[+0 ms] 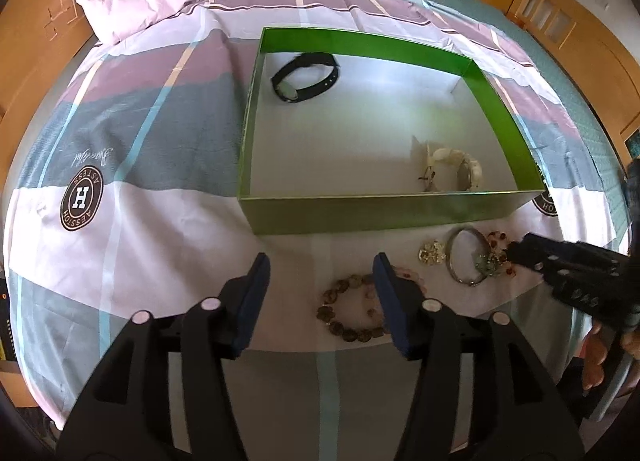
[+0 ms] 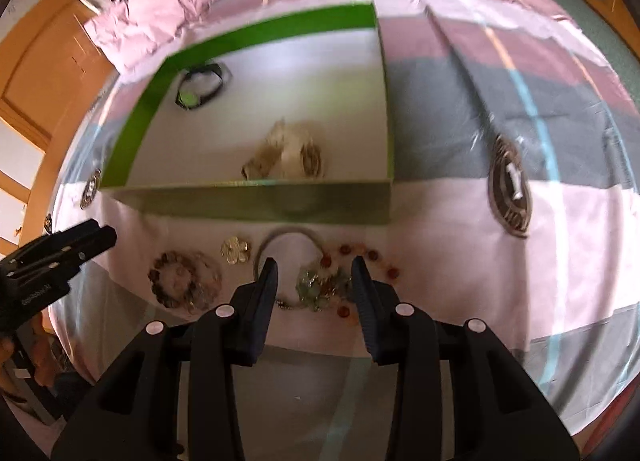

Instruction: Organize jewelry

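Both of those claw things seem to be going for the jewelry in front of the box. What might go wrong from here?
The right gripper is open over a tangle: a green cluster, red beads and a metal bangle. It may snag several at once. The left gripper sits off-centre beside the brown bead bracelet and might just nudge it.

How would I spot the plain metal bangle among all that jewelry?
Find the green box on the bed. On the sheet just before its near wall lies a row of trinkets; the metal bangle is the only smooth, thin, beadless ring, between a gold flower charm and red beads.
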Tool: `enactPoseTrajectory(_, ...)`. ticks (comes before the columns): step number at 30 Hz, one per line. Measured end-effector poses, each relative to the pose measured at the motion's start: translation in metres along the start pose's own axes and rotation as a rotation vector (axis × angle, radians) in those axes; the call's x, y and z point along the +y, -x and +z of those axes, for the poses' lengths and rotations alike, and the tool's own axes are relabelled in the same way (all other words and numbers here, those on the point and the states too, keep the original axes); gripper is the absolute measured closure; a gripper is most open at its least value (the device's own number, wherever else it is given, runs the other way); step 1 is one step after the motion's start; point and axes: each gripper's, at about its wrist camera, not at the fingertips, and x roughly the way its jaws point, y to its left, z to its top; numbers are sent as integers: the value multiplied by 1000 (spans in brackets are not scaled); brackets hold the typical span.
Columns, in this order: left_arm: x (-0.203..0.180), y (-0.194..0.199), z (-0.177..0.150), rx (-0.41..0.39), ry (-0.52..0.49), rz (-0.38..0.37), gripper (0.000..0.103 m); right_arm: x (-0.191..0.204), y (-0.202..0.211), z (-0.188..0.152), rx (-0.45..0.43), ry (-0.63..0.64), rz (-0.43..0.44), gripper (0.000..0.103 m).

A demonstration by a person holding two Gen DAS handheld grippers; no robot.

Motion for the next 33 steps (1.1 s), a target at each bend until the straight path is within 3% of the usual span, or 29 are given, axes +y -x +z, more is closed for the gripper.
enactPoseTrajectory(4, -6, -5, -2, 30, -23, 8, 44, 4, -13, -2, 29, 14, -27, 65)
enactPoseTrajectory(12, -4, -31, -10, 127, -19, 45, 51, 8, -28, -4, 30, 23, -73, 95)
enactPoseTrajectory(17, -5, -40, -14, 154, -31, 59, 52, 11, -14, -2, -20, 22, -45, 96)
enactPoseTrajectory(21, -8, -50, -17, 184, -41, 77, 54, 13, 0, -1, -67, 17, 26, 96)
enactPoseTrajectory(27, -15, -66, -23, 225, -62, 111, 73, 25, 21, 0, -136, 43, 117, 96)
enactPoseTrajectory(29, -20, -66, -23, 212, -84, 119, 91, 27, 23, -2, -143, 52, 130, 96)
enactPoseTrajectory(33, -18, -58, -19, 188, -62, 105, 91, 31, 22, -4, -135, 69, 137, 96)
